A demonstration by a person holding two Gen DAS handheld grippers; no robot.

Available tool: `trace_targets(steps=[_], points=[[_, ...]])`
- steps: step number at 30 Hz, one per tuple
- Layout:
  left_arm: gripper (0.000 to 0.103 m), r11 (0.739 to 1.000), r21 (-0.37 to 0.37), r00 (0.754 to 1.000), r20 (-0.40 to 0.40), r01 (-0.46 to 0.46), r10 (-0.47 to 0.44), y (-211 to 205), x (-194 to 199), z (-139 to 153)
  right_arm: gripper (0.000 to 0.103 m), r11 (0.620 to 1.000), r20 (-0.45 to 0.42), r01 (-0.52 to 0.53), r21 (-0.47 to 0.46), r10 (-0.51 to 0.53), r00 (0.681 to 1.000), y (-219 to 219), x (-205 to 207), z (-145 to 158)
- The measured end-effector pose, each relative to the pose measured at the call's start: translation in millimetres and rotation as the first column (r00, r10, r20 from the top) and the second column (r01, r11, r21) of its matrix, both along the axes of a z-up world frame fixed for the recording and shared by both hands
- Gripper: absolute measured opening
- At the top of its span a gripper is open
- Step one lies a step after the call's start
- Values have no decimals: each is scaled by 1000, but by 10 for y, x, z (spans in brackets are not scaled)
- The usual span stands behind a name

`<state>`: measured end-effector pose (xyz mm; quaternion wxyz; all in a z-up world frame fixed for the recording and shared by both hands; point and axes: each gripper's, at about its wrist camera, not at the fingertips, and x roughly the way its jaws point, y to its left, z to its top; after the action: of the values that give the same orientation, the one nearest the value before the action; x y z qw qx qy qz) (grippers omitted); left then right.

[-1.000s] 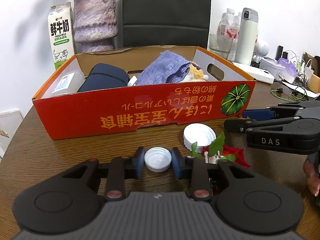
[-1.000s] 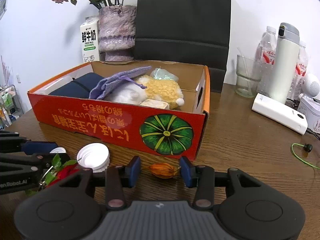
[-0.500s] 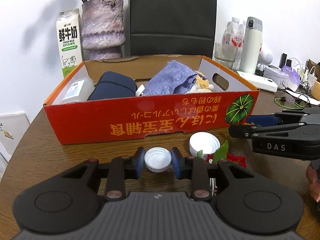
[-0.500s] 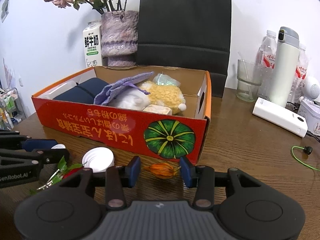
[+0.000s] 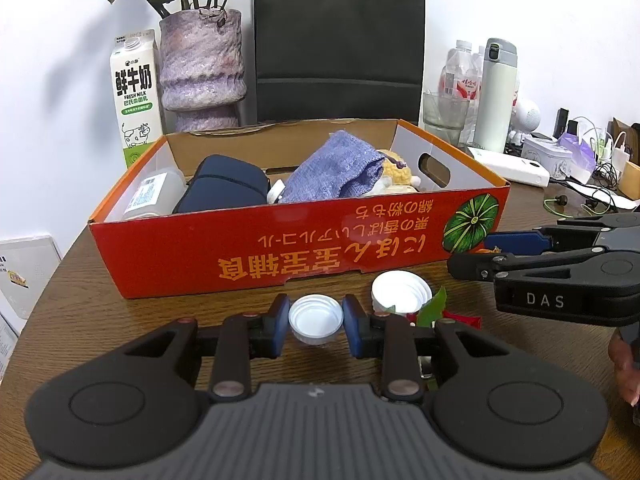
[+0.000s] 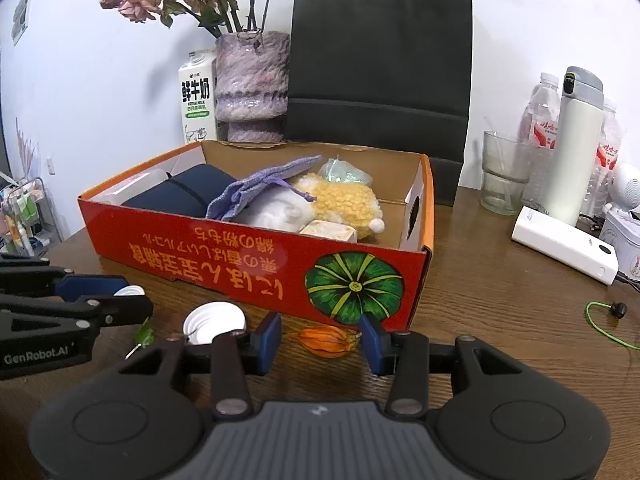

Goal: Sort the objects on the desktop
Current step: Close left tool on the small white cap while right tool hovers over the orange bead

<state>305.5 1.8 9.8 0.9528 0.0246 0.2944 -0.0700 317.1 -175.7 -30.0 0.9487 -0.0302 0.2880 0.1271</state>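
Observation:
My left gripper is shut on a small white bottle cap, which it holds just above the wooden table in front of the orange cardboard box. My right gripper is shut on an orange dried lantern fruit near the box's pumpkin-printed corner. Between the two grippers lie a larger white lid and a red flower with a green leaf. The box holds a navy pouch, a purple drawstring bag and a yellow plush.
Behind the box stand a milk carton, a purple vase and a black paper bag. To the right are a glass, a thermos, a white power bank and a green cable.
Both views have lifted slightly, so the box sits lower and more of its inside shows. The cap and the fruit have stayed between their jaws.

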Motion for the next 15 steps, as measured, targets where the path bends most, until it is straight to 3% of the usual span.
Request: trace_targets(steps=[15], points=[[30, 1000, 5, 1000, 5, -1, 1, -5, -12, 10, 42, 1000, 1, -1, -1, 1, 1000, 9, -6, 5]])
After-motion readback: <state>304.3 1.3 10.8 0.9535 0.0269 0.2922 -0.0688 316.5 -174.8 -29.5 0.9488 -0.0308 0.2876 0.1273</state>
